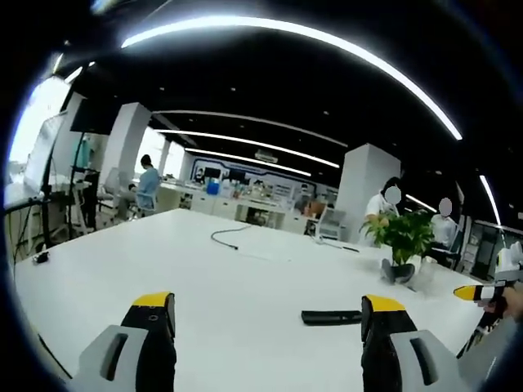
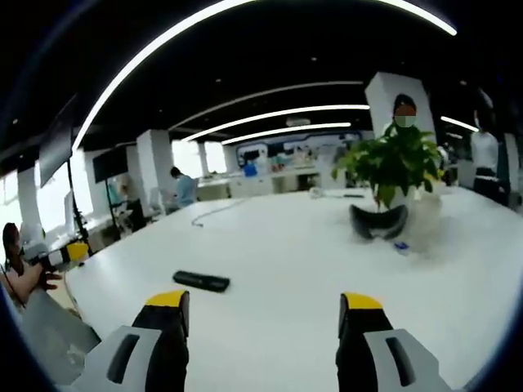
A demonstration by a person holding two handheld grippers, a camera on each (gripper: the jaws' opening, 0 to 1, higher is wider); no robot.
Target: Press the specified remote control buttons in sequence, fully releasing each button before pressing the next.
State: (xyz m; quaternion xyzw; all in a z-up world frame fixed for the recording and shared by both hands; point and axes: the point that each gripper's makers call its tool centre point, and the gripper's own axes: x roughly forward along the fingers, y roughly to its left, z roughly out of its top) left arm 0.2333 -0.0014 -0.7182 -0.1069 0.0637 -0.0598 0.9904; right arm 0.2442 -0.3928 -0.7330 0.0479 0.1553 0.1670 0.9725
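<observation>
Nothing looks pressed yet: the remote (image 2: 201,282) lies untouched at lower left on the white table (image 2: 294,245), both grippers (image 1: 267,314) (image 2: 263,314) gaping, empty.

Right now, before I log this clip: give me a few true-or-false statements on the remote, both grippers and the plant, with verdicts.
1. The remote control lies flat on the white table. True.
2. The right gripper is shut on the remote. False: it is open, short of the remote.
3. The left gripper is open and empty. True.
4. The potted plant stands beside the remote, touching it. False: they are well apart.
</observation>
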